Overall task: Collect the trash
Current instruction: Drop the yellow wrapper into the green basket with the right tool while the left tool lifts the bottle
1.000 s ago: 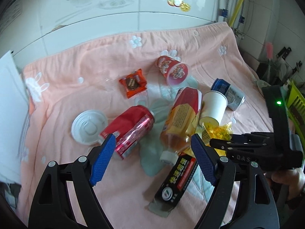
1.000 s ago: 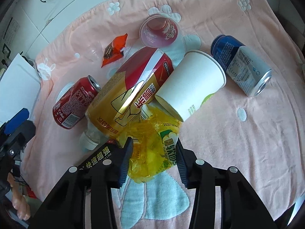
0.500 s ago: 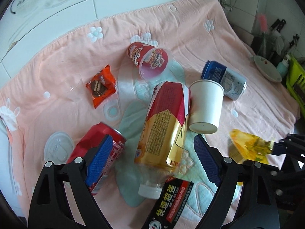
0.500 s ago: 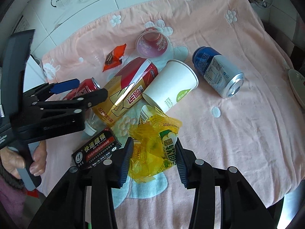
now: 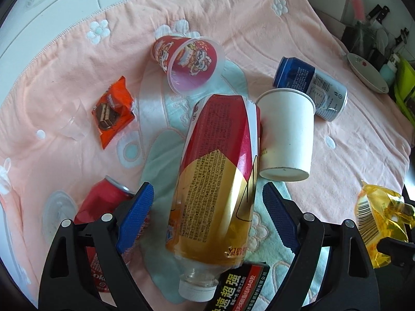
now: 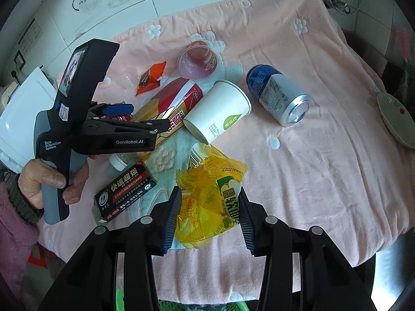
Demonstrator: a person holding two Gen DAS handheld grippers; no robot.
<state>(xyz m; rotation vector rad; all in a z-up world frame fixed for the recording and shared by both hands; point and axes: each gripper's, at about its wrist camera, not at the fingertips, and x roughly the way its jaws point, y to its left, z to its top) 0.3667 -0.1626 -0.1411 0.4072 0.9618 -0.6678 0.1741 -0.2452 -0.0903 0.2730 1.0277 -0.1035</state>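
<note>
Trash lies on a pink towel (image 5: 259, 13). My right gripper (image 6: 208, 216) is shut on a crumpled yellow wrapper (image 6: 210, 194) and holds it above the towel's near edge; the wrapper also shows in the left wrist view (image 5: 381, 220). My left gripper (image 5: 207, 215) is open, its blue pads on either side of a lying red-and-gold bottle (image 5: 220, 176), close above it. In the right wrist view the left gripper (image 6: 145, 119) hovers over that bottle (image 6: 171, 103). A white paper cup (image 5: 288, 134) lies against the bottle.
Around lie a red printed cup (image 5: 192, 62), an orange snack wrapper (image 5: 111, 111), a red can (image 5: 103, 207), a blue can (image 5: 311, 88), a black glue box (image 6: 124, 194), a clear lid (image 5: 57, 215) and a small clear cup (image 5: 72, 124). A plate (image 6: 396, 119) sits right.
My right gripper lifted the yellow wrapper off the towel and drew it back toward the near edge. My left gripper moved forward and down over the bottle, jaws still open.
</note>
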